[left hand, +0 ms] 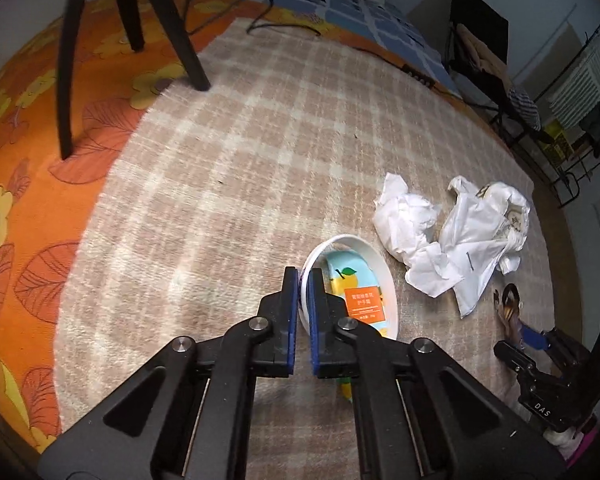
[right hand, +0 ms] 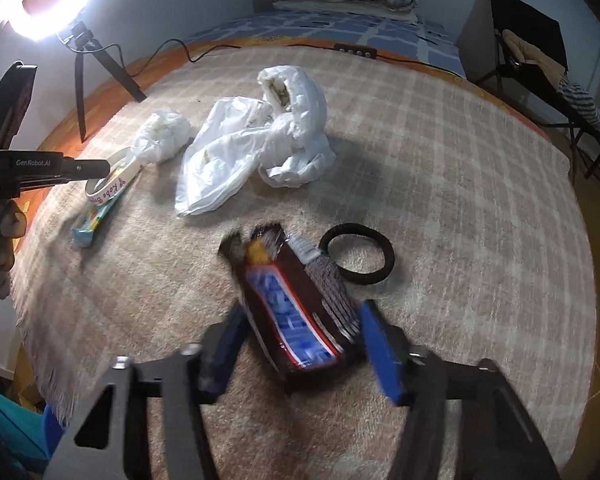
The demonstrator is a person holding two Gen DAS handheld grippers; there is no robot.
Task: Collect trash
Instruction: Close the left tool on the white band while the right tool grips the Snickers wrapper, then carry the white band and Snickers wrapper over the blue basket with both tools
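Brown snack wrapper (right hand: 296, 312), print blurred | right tongs (right hand: 300, 344) agape astride | left tongs (left hand: 304, 312) pinch "Kobe"-lettered ring (left hand: 352, 280)

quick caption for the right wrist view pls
Open right claw straddling a brown snack wrapper on the checked rug, black ring beside it.

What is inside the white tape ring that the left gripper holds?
A light blue tube with an orange fruit picture passes through the tape ring. The left gripper pinches the ring's wall. The tube's lower end is hidden behind the gripper.
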